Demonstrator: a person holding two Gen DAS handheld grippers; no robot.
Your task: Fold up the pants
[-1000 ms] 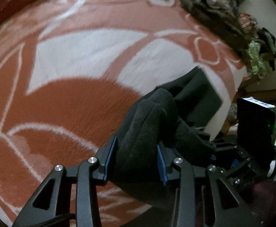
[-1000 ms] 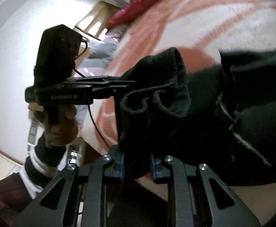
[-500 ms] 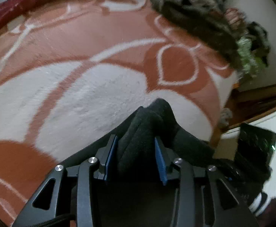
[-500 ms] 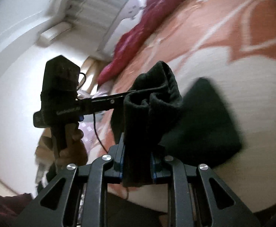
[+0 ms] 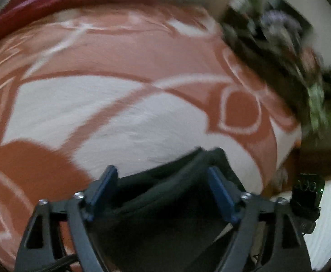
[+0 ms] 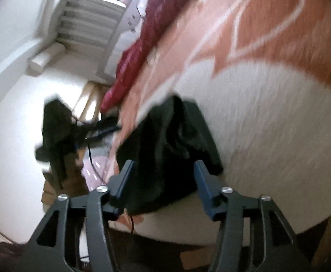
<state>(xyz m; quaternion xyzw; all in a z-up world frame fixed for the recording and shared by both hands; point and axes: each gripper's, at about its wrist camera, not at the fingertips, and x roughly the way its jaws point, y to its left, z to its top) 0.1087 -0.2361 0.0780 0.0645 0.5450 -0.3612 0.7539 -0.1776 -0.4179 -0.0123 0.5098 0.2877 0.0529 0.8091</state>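
Note:
The black pants [image 5: 165, 195] lie bunched on the orange and white blanket [image 5: 124, 117] near the bed's corner. My left gripper [image 5: 160, 174] hangs over them with its jaws opening; the cloth lies below and between the blue pads [image 5: 219, 192] without being pinched. In the right wrist view the pants [image 6: 165, 149] sit in a dark heap at the bed's edge. My right gripper [image 6: 163, 170] is also opening, with the heap between its spread fingers and loose from them. The left gripper [image 6: 58, 127] shows there at the left, blurred.
A dark red quilt [image 5: 58, 2] lies along the far side of the bed. A pile of clothes [image 5: 290, 52] sits at the right beyond the blanket. The bed's edge [image 6: 188, 233] drops off just under my right gripper. A white wall [image 6: 11, 104] stands to the left.
Both grippers, which pinched folds of the pants, have spread their jaws and let the cloth drop onto the blanket. Both hands have swung across the bed; the views are blurred.

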